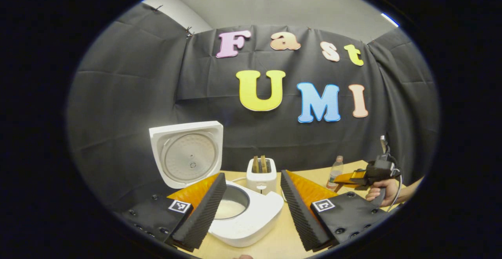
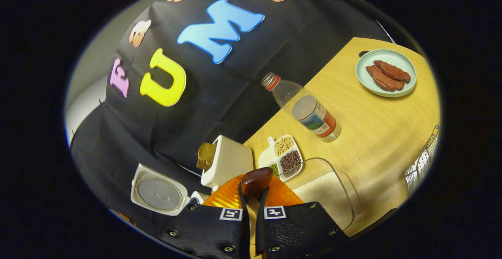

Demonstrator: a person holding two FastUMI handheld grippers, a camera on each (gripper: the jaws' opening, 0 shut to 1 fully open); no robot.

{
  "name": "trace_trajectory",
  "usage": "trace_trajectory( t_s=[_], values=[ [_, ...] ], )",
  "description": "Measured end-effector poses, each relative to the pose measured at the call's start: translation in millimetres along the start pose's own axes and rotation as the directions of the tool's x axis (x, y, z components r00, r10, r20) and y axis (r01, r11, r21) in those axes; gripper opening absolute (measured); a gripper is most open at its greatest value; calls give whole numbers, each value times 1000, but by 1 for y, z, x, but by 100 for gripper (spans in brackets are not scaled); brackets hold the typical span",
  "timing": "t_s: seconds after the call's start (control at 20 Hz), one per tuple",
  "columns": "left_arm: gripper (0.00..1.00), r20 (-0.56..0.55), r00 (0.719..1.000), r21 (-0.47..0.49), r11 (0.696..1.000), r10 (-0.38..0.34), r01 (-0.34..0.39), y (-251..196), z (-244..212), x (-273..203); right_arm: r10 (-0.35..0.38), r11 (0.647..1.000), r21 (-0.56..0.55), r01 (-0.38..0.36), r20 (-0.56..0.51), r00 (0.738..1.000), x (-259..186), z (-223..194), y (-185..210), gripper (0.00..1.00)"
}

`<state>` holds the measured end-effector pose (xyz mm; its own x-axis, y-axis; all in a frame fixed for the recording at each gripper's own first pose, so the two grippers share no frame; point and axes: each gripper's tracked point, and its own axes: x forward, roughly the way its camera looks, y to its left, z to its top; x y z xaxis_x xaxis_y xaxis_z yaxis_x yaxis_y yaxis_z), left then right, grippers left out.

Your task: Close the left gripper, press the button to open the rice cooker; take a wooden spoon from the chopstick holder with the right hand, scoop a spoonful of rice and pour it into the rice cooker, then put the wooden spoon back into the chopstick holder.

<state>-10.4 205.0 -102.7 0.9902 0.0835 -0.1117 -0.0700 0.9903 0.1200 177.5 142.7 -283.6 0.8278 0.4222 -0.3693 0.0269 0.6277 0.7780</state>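
The left hand-held gripper [image 1: 253,208] is hanging spread above the open rice cooker [image 1: 239,212], leaving it clear; the right hand-held gripper [image 2: 253,202] is pinching the wooden spoon [image 2: 257,180] above the rice container [image 2: 325,192] on the desk [image 2: 376,133].

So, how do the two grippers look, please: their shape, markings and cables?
The left gripper has two wedge-shaped fingers with ribbed inner pads, screws, and a square black-and-white marker on each. The right gripper carries the same markers and screws. Seen farther off, it has a dark body with cables, held by a bare hand.
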Motion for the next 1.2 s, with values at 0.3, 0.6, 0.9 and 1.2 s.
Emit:
trace_trajectory(
  t_s=[0.3,0.6,0.9,1.2],
  values=[
    [96,31,999,6,1000,-31,31,-17,9,-1,90,979,174,-110,121,989,-43,65,22,6],
    [96,53,998,9,999,-33,33,-15,16,-6,156,966,178,-188,180,971,-70,93,58,6],
    [96,59,998,4,1000,-5,5,-3,13,-19,236,937,227,-266,152,960,-77,80,98,6],
    [96,64,998,0,1000,21,-21,13,8,-36,299,914,258,-314,97,949,-65,53,143,6]
  ],
)
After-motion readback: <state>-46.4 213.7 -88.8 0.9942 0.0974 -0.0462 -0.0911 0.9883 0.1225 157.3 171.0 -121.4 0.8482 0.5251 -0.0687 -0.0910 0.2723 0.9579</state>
